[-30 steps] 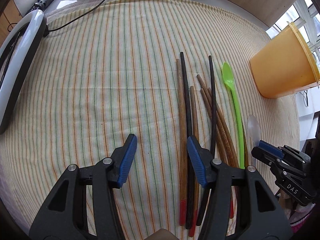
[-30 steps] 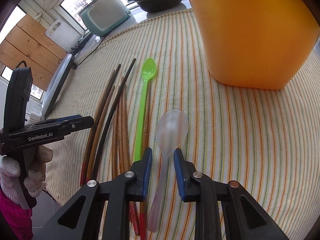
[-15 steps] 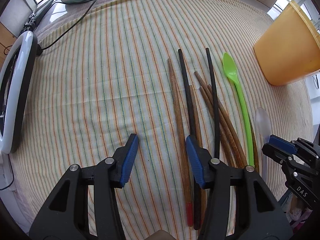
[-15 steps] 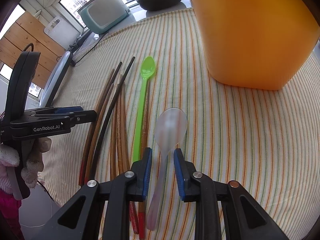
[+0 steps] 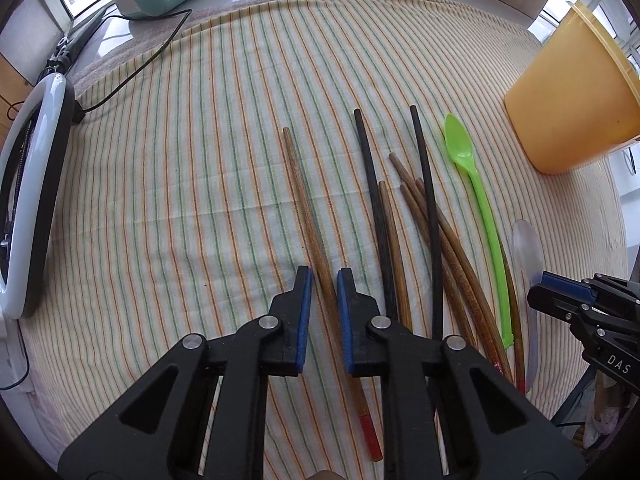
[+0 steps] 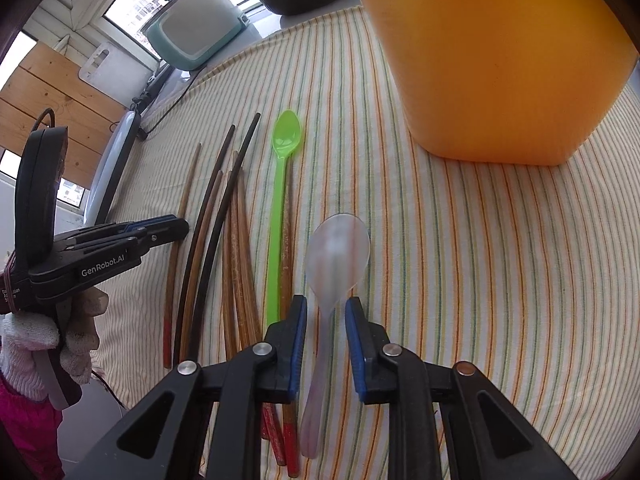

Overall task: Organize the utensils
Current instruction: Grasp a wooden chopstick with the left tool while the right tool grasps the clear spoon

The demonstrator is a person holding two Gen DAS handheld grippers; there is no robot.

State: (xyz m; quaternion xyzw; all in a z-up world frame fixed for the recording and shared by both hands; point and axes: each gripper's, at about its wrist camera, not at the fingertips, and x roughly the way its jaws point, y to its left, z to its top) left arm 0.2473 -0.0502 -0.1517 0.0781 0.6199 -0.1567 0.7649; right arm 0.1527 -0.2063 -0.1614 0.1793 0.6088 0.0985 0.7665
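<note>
Since a second ago the left gripper (image 5: 321, 280) has narrowed its blue pads from a wide spread to a slim gap around one brown chopstick (image 5: 306, 196), which has swung away from the rest of the bundle; whether the pads already pinch it I cannot tell. Ahead of both tools lies the striped tablecloth (image 5: 192, 168), and far to the right of the left gripper, close in front of the right one, stands the orange plastic tub (image 6: 492, 52) upright on the cloth. Just right of the left gripper's fingers lie the remaining chopsticks (image 5: 430, 216), black and brown ones mixed and crossing each other, their red-tipped ends toward the tools. Beyond them, further right, rests the green spoon (image 5: 480, 200), bowl pointing away, touching the outermost brown stick. The right gripper (image 6: 326, 304) hangs low over the cloth with its jaws parted, a pad on each side of the clear spoon (image 6: 340, 252); gaps show between pads and handle, so it is not gripped. That spoon's bowl lies just ahead of the fingertips, its handle running back beneath the tool.
</note>
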